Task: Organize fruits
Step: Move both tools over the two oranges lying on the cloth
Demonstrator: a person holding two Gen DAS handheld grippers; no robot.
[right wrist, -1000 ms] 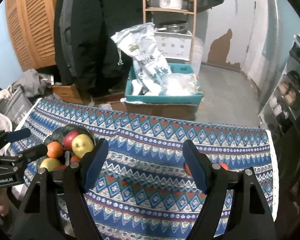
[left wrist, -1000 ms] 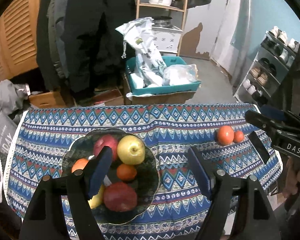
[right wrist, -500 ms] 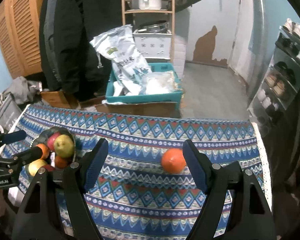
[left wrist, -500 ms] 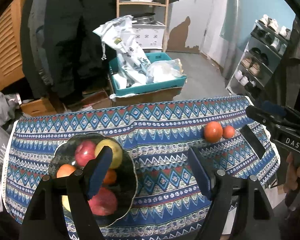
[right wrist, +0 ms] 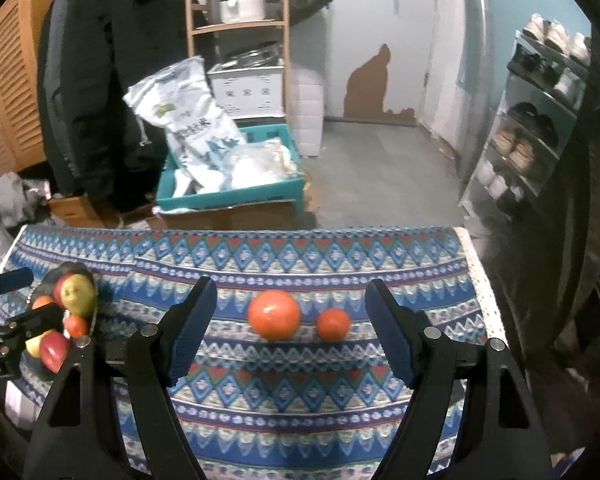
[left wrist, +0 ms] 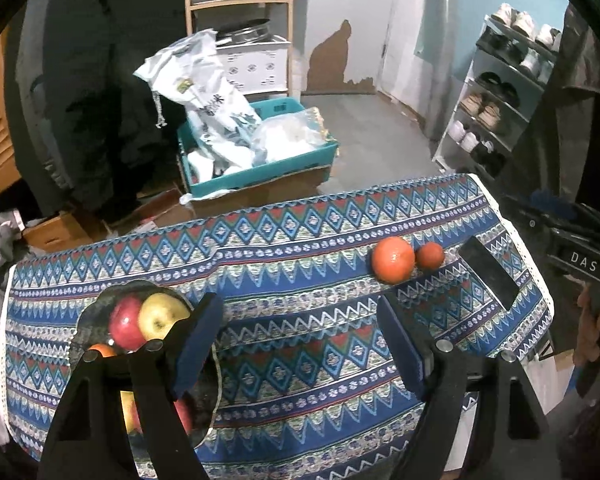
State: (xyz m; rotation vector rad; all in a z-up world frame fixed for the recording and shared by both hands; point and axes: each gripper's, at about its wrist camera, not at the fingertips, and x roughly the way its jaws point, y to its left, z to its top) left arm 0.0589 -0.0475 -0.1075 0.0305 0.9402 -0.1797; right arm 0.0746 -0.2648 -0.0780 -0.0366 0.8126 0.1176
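Note:
A large orange (right wrist: 274, 314) and a small orange (right wrist: 333, 323) lie side by side on the patterned tablecloth (right wrist: 300, 392); they also show in the left wrist view, large orange (left wrist: 393, 259), small orange (left wrist: 429, 256). My right gripper (right wrist: 290, 330) is open and empty, just short of the two oranges. A dark glass bowl (left wrist: 88, 320) at the table's left holds a red apple (left wrist: 125, 327), a yellow apple (left wrist: 162, 316) and other fruit. My left gripper (left wrist: 300, 346) is open and empty, beside the bowl's right rim.
A teal crate (right wrist: 228, 194) with plastic bags stands on the floor beyond the table. A shoe rack (right wrist: 540, 120) stands at the right, and dark coats (right wrist: 108, 80) hang at the left. The table's far edge (right wrist: 240, 234) runs across the view.
Both grippers have swung right. The oranges now sit between my right gripper's fingers in view, and the bowl has slid to the left edge of the left wrist view. Both stay open.

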